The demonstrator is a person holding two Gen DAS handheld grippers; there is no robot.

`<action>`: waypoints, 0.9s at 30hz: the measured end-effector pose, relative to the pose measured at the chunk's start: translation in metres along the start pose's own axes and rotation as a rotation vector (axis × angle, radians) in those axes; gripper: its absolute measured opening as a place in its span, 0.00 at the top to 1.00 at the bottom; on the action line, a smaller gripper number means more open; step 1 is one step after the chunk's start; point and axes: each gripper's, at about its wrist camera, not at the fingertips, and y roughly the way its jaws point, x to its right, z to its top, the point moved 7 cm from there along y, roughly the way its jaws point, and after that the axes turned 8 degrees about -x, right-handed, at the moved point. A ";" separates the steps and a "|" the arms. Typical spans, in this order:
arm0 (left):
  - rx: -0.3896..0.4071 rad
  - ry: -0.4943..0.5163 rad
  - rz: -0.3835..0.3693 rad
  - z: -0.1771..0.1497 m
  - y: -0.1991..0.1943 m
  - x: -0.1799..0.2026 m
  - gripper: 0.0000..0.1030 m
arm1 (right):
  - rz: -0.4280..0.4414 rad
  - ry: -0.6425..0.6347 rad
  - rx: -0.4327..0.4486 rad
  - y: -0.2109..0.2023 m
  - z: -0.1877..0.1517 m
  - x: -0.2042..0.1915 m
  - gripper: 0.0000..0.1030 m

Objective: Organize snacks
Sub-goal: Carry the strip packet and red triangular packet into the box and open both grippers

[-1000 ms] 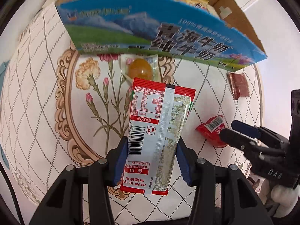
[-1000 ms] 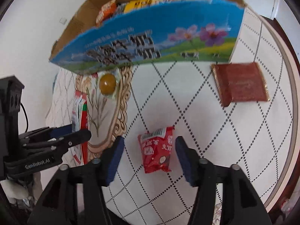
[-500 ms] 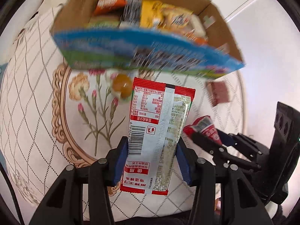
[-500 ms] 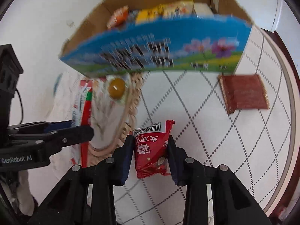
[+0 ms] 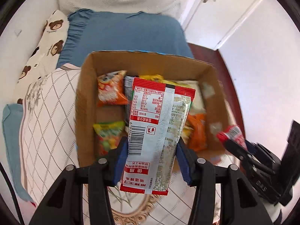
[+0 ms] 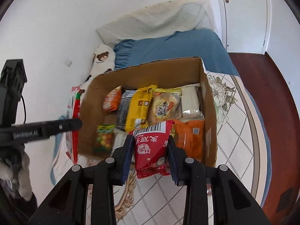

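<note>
Two tools above open cardboard box, left tool clamped on long sachet; right tool clamped on red packet

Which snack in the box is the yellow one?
The tall yellow packet in the cardboard box, standing between the dark striped packet and the round cracker pack. Its neighbours aren't yellow.

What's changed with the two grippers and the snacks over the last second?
The right gripper, open around the small red packet on the cloth a second ago, closed on it and lifted it. Both grippers then rose toward the cardboard box, so its open top and the snacks inside now show. The left gripper kept its grip on the long red-and-silver packet throughout.
</note>
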 end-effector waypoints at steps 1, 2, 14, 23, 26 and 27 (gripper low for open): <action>-0.017 -0.021 0.027 0.013 0.010 -0.010 0.54 | -0.012 0.004 -0.019 0.005 0.003 0.007 0.64; -0.033 -0.041 0.048 0.023 0.020 -0.020 0.54 | -0.020 0.016 -0.033 0.013 0.007 0.011 0.64; -0.150 -0.144 0.163 0.061 0.077 -0.071 0.09 | -0.076 0.092 -0.178 0.081 0.029 0.034 0.05; -0.100 -0.121 0.159 0.046 0.067 -0.059 0.09 | -0.149 0.045 -0.184 0.078 0.033 0.026 0.05; -0.057 -0.102 0.168 0.032 0.057 -0.050 0.09 | -0.165 0.030 -0.164 0.068 0.032 0.021 0.05; -0.036 -0.093 0.165 0.025 0.052 -0.046 0.09 | -0.169 0.026 -0.156 0.064 0.030 0.021 0.05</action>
